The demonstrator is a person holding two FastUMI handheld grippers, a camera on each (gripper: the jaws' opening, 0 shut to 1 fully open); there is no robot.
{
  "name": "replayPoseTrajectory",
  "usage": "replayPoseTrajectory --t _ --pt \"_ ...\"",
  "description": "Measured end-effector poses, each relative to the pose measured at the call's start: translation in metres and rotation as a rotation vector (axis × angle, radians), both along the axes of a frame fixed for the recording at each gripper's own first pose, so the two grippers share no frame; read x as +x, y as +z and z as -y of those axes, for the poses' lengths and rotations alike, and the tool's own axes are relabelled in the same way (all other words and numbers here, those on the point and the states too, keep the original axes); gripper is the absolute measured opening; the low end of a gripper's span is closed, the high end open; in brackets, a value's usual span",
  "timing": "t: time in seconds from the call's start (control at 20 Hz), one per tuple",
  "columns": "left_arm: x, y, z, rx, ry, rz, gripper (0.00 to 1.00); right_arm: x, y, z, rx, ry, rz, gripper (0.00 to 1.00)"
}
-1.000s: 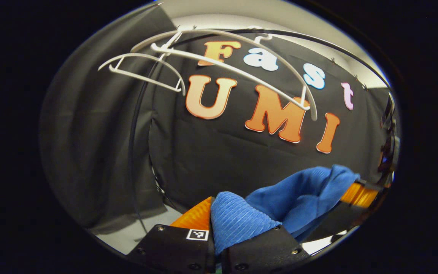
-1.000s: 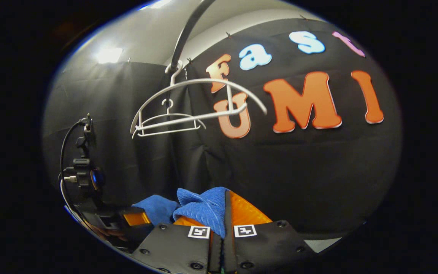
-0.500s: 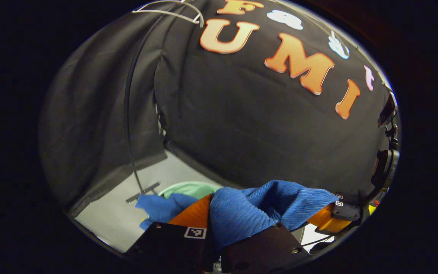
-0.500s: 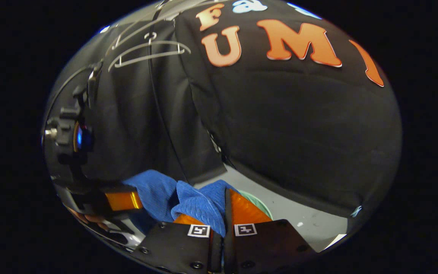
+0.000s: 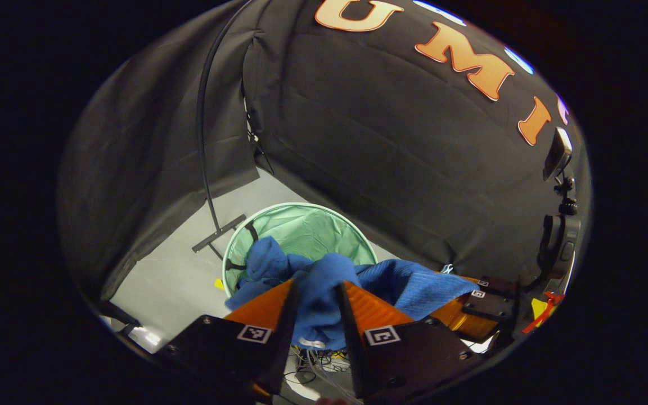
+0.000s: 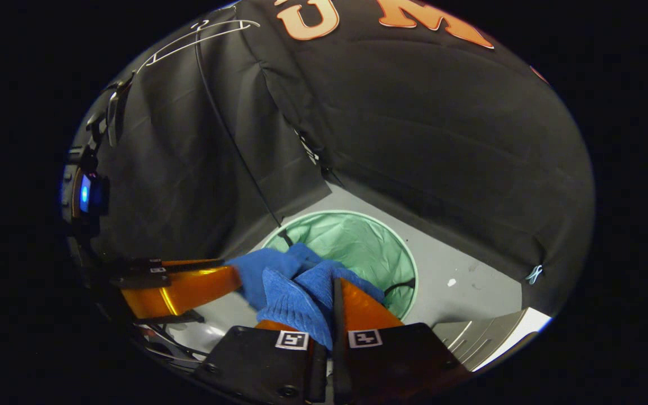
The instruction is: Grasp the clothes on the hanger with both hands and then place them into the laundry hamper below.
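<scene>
Clothes between both tongs, above the laundry hamper.

Blue ribbed knit garment: bunched and crumpled, held up in the air over the hamper mouth. One fold runs up between the left gripper's fingers; a second span stretches sideways toward the far gripper in the left gripper view. In the right gripper view the same cloth shows as thick gathered folds, one edge pinched at the near fingers. A loose corner droops toward the hamper's near rim; contact cannot be told.

Round pale-green fabric laundry hamper: stands upright on the grey floor, open top, thin lighter rim, dark strap at the inner wall. Seen also in the right gripper view, near the black wall.

White plastic hanger: bare, high up.
</scene>
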State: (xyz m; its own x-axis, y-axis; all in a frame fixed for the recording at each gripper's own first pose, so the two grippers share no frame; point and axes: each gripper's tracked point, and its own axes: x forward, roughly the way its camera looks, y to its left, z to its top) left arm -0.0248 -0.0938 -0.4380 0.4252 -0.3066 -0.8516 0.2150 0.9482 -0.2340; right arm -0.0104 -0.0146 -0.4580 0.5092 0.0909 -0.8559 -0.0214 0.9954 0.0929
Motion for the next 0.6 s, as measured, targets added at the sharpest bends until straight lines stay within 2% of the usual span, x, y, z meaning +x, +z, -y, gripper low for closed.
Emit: replayPoseTrajectory --t 0.1,0.15,0.2,0.35,0.6 --pt "-0.002 -0.005 -0.01 0.027 0.013 -0.01 0.77 -0.011 -0.008 0.0 0.0 -0.004 -0.031 0.24" --pt "-0.01 -0.003 -0.013 0.032 0.019 -0.02 0.88 -0.013 -0.008 0.0 0.002 -0.011 -0.035 0.19" --pt "-0.013 -0.007 -0.016 0.037 0.025 -0.028 1.0 -0.013 -0.007 0.0 0.002 -0.022 -0.039 0.38" --pt "-0.019 -0.007 -0.026 0.044 0.032 -0.033 0.97 -0.022 -0.007 0.003 0.008 -0.054 -0.057 0.98" --pt "-0.026 -0.005 -0.031 0.059 0.046 -0.038 0.97 -0.03 -0.013 0.016 -0.003 -0.091 -0.066 0.96"
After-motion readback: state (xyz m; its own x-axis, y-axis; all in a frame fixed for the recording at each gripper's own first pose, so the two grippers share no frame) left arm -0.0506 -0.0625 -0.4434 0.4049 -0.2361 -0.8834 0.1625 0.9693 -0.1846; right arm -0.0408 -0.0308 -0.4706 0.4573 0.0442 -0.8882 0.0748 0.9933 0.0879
